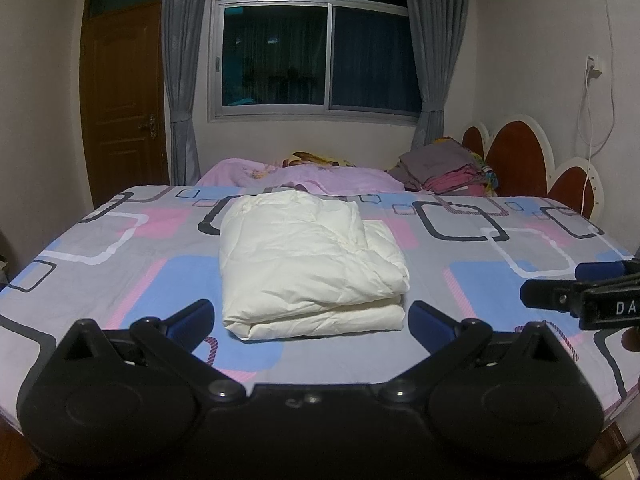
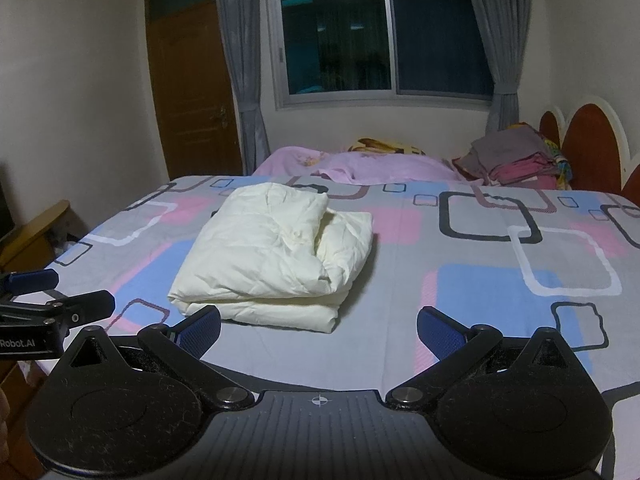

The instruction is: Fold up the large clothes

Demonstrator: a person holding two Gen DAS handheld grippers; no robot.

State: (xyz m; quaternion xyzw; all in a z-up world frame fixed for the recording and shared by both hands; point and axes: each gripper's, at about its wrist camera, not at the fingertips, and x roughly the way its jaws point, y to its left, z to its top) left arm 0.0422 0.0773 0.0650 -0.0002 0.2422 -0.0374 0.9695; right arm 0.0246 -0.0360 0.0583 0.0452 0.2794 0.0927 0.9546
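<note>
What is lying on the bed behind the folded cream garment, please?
Behind the folded cream garment lies a pink blanket, with a stack of grey and pink folded clothes to its right. Whatever the pink blanket covers is hidden.

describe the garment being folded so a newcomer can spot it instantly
Start at the bed with its sheet of pink, blue and grey squares. Mid-sheet lies a cream folded garment, plain and puffy, unlike the grey-and-pink clothes pile by the headboard.

The left gripper (image 1: pixel 312 322) and right gripper (image 2: pixel 319 330) hover side by side, jaws spread wide, gripping nothing.
</note>
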